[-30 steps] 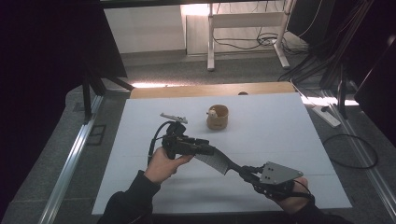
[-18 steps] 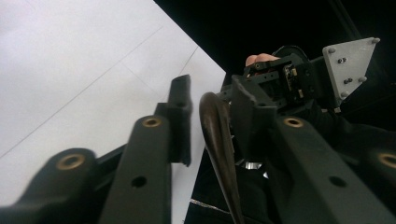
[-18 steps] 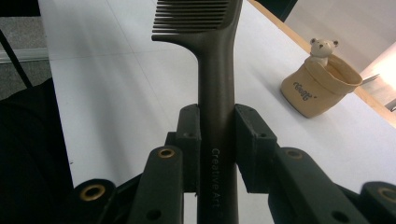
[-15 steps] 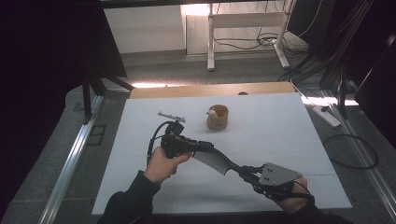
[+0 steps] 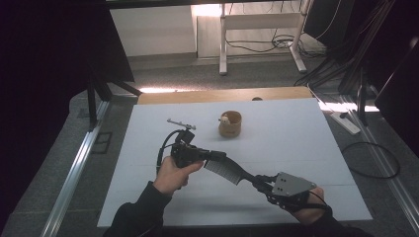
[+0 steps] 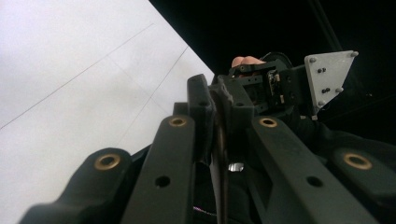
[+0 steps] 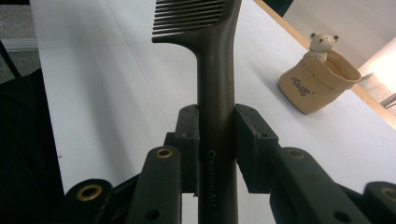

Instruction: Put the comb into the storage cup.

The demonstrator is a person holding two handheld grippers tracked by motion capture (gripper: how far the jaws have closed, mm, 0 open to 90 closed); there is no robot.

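A dark comb [image 5: 230, 171] hangs over the white table [image 5: 296, 138], held between the two grippers. My right gripper [image 5: 259, 181] is shut on its handle; in the right gripper view the pads [image 7: 189, 130] press the handle of the comb [image 7: 215, 70] from both sides. My left gripper [image 5: 217, 155] has just been closing its jaws on the toothed end. In the left gripper view the comb [image 6: 219, 140] stands edge-on between the pads of my left gripper [image 6: 219, 100], which is shut on it. Beyond it is the right gripper's grey plate [image 6: 327, 74].
A tan fabric pouch [image 5: 230, 124] with a small bear at its rim stands at the middle back of the table, also the pouch [image 7: 317, 84] at upper right. A small grey metal piece [image 5: 181, 123] lies left of it. Cables and desk legs are on the floor beyond.
The left gripper's jaws have come together on the comb's toothed end. Both hands have kept their place, and the right grip on the handle is unchanged.
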